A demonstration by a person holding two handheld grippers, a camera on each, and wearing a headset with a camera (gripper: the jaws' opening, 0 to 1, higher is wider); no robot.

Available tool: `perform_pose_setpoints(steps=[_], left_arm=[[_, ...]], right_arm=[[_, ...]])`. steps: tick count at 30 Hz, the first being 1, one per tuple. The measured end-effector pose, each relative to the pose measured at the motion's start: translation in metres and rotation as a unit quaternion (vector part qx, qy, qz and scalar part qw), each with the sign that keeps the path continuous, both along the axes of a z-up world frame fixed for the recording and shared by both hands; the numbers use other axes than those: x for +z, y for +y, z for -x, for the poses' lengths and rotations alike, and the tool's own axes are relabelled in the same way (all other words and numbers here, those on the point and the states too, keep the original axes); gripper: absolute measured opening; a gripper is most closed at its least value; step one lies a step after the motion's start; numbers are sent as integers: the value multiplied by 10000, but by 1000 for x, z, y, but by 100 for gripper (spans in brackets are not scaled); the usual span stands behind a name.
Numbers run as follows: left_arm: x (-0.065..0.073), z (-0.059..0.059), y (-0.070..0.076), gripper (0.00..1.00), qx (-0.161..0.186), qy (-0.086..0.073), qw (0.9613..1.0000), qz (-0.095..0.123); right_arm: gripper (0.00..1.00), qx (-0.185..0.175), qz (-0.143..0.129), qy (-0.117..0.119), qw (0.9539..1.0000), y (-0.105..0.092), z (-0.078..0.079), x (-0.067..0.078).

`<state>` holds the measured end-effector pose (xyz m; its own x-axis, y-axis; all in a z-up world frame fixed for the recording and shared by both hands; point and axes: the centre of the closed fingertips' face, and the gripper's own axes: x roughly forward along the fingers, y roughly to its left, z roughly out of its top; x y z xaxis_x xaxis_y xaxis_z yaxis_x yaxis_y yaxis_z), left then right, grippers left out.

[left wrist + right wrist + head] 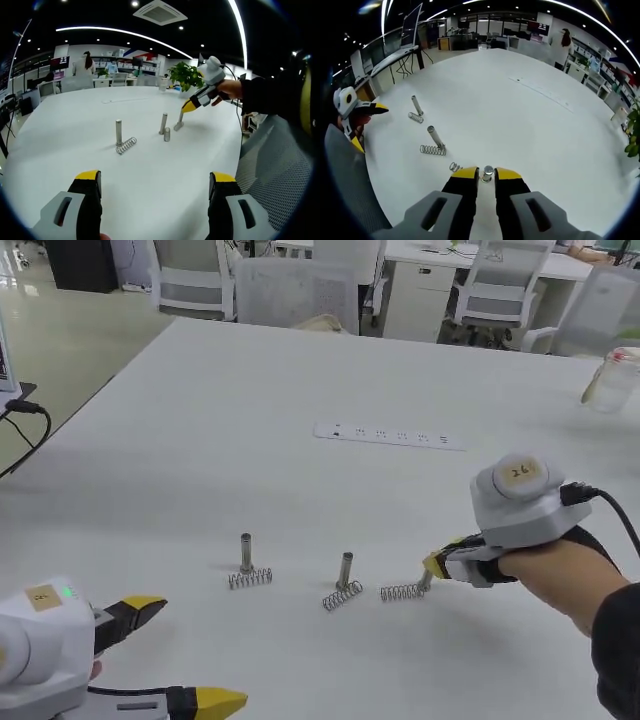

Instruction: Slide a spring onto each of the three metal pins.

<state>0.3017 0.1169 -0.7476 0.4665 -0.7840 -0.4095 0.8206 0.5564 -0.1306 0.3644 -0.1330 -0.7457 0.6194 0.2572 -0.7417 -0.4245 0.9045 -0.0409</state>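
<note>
Indoors: white table [300,380], open office; left gripper [155,176] released, right gripper [487,174] clenched on pin [488,170].

Bright, even overhead light from the ceiling strips [125,32] falls on my white table [300,410], shadows short and soft, head view sharp up close, softer far back, both my gripper views bending hard at the edges.

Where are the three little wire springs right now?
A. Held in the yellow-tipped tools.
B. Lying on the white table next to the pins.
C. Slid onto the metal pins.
B: the coiled metal springs all lie flat on the white table beside the upright metal pins, none threaded on.
</note>
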Motion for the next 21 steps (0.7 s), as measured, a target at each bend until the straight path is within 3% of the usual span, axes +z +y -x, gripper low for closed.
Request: perform_pose_setpoints(steps=[21], left_arm=[[-1,1,-1,86,-20,7,10000,-28]], right_arm=[[16,5,-48,7,10000,-5,11,-7]])
